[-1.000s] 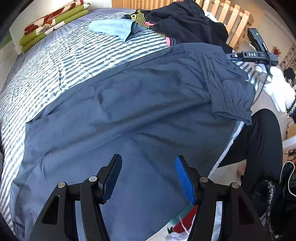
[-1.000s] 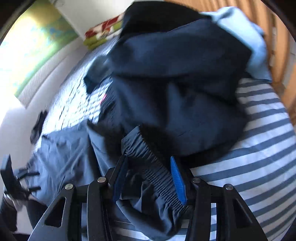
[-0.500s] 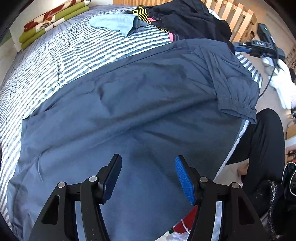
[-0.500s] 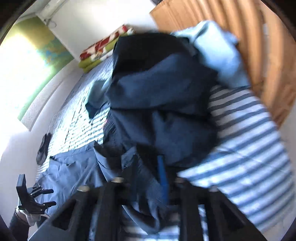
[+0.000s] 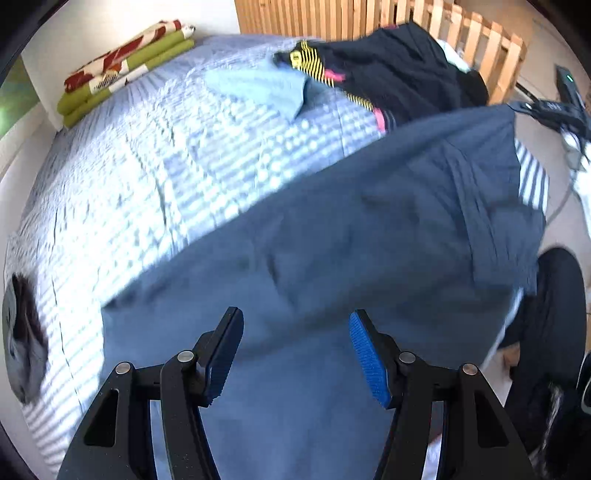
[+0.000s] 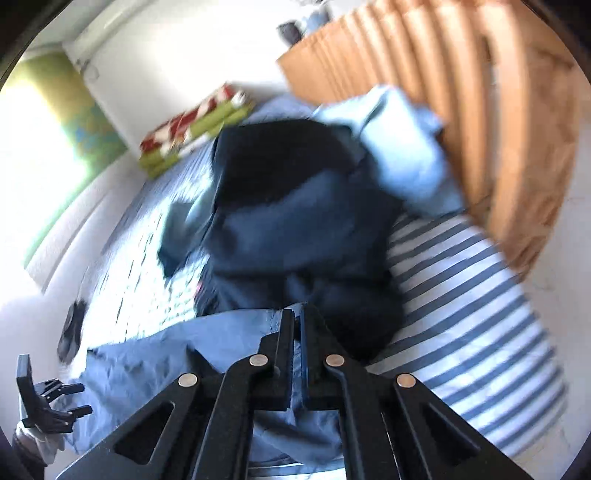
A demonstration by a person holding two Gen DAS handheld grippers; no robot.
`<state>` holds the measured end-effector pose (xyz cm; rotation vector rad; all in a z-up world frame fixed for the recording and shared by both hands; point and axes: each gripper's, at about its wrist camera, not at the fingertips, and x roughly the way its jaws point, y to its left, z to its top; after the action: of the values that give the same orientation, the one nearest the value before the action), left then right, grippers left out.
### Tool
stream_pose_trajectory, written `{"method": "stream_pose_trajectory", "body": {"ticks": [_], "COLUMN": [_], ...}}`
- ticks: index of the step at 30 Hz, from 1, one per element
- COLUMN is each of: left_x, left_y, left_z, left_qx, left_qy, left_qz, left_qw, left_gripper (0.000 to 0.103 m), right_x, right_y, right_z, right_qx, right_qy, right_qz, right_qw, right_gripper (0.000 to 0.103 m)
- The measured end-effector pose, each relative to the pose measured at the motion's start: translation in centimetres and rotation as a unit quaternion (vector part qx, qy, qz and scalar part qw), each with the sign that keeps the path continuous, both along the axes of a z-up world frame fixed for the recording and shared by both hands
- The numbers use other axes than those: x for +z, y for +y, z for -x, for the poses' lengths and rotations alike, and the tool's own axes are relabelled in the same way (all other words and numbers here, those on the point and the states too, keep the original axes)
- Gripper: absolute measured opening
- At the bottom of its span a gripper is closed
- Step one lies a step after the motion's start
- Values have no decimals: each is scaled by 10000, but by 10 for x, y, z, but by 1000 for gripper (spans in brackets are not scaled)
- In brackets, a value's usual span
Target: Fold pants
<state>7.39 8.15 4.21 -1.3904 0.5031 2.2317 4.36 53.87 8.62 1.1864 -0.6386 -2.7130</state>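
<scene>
Pinching the edge of the big grey-blue cloth pants (image 6: 221, 336) with the right gripper (image 6: 297, 314), jaws squeezed tight together. Hovering over those pants (image 5: 332, 236) with the left gripper (image 5: 295, 354), jaws apart, nothing held. Lying spread on the blue-and-white striped bed cover (image 5: 147, 177). Farther back, a dark pile of clothes (image 5: 399, 70), then the slatted wooden headboard (image 5: 369, 14).

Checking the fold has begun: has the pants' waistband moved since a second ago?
Yes. In the left wrist view the waistband has lifted off the striped bedding toward the dark clothes pile, pinched by the shut right gripper.
</scene>
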Motion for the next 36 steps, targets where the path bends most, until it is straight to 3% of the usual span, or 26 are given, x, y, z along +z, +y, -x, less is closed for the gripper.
{"method": "stream_pose_trajectory", "body": {"ticks": [5, 9, 11, 13, 15, 17, 19, 20, 21, 22, 26, 29, 33, 36], "left_x": [-6, -21, -32, -47, -59, -69, -76, -76, -76, -76, -69, -56, -44, -37], "left_y": [31, 55, 68, 83, 94, 102, 107, 109, 110, 112, 111, 104, 101, 97], "left_z": [49, 72, 82, 90, 96, 102, 104, 103, 102, 101, 103, 110, 115, 118], "left_qx": [-218, -537, -696, -880, -985, -1031, -1133, -1186, -1224, -1263, -1184, -1012, -996, -852], "left_qy": [280, 170, 90, 80, 71, -10, -218, -220, -158, -85, -13, 0, 127, 117], "left_qz": [423, 519, 604, 826, 952, 958, 848, 787, 813, 901, 786, 521, 626, 495], "left_qw": [9985, 9971, 9957, 9927, 9905, 9900, 9897, 9896, 9890, 9879, 9899, 9935, 9930, 9951], "left_gripper": [64, 64, 64, 64, 64, 61, 31, 23, 5, 0, 0, 0, 0, 0], "right_x": [11, 0, -12, -24, -35, -43, -47, -46, -45, -43, -31, -18, -13, -8], "right_y": [7, 7, 5, 2, -4, -13, -21, -24, -26, -27, -25, -12, -7, -4], "right_z": [8, 25, 33, 41, 49, 56, 60, 61, 60, 59, 54, 48, 46, 41], "right_qx": [-238, 190, 354, 448, 580, 719, 785, 849, 881, 882, 798, 664, 644, 470], "right_qy": [152, -139, -412, -594, -741, -821, -849, -837, -790, -755, -539, -293, -203, -59], "right_qz": [-107, -125, -158, -147, -173, -242, -433, -475, -472, -527, -556, -331, -414, -466], "right_qw": [9995, 9996, 9984, 9971, 9954, 9937, 9923, 9917, 9919, 9918, 9938, 9968, 9969, 9978], "right_gripper": [0, 1, 8, 29, 33, 33, 26, 24, 21, 20, 8, 8, 8, 8]}}
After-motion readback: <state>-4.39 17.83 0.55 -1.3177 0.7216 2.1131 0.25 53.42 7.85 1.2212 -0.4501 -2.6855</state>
